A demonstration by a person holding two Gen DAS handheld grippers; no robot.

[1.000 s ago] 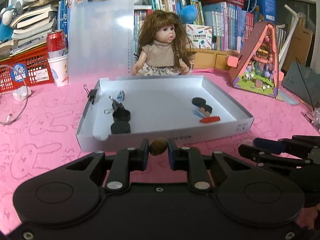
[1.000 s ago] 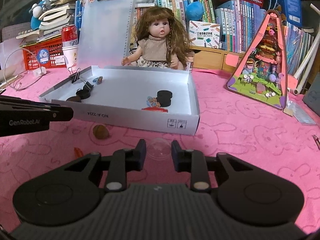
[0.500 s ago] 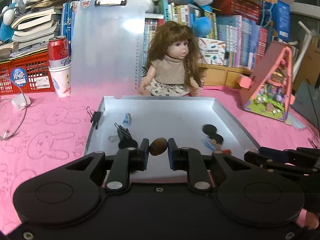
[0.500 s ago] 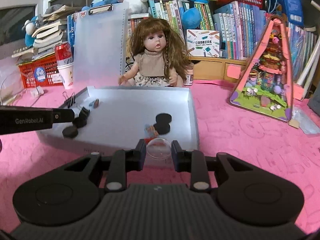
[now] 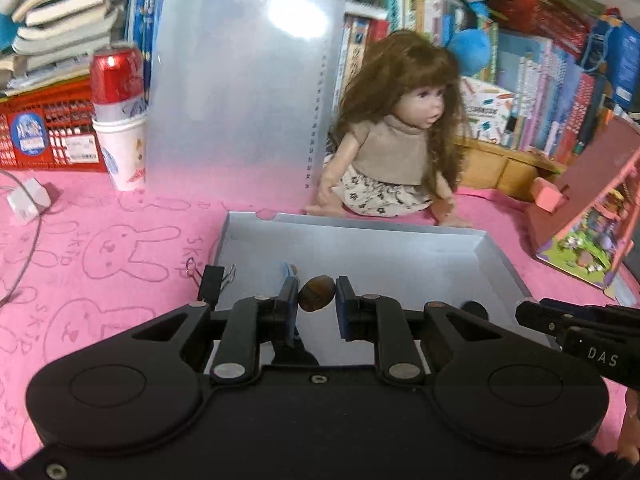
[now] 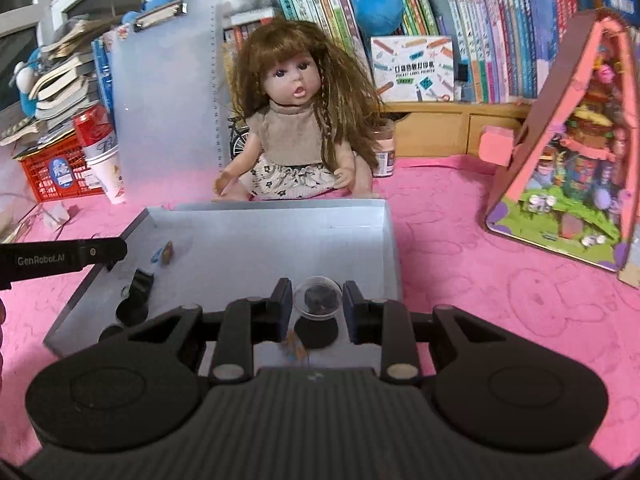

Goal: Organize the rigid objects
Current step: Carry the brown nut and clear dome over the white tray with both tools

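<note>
Gripping one small brown stone [image 5: 317, 298] across its narrow sides, the left gripper [image 5: 317, 304] is clamping it above the white tray [image 5: 400, 236]; it is looking hard, light and smooth, so likely slippery. The right gripper [image 6: 316, 304] is clamping one clear round cap [image 6: 318, 297], probably brittle, over the tray's near right corner.

A brown oval stone [image 5: 316, 298] sits pinched between the left jaws, lifted above the box [image 5: 400, 236]. A clear round cap [image 6: 318, 296] is clamped between the right jaws, also above the box. The box is a shallow white tray on the pink worktop. Inside it lie black discs [image 6: 316, 332], a black binder clip [image 6: 141, 285], a small blue piece [image 6: 158, 255] and a small orange-blue piece [image 6: 294, 347].
</note>
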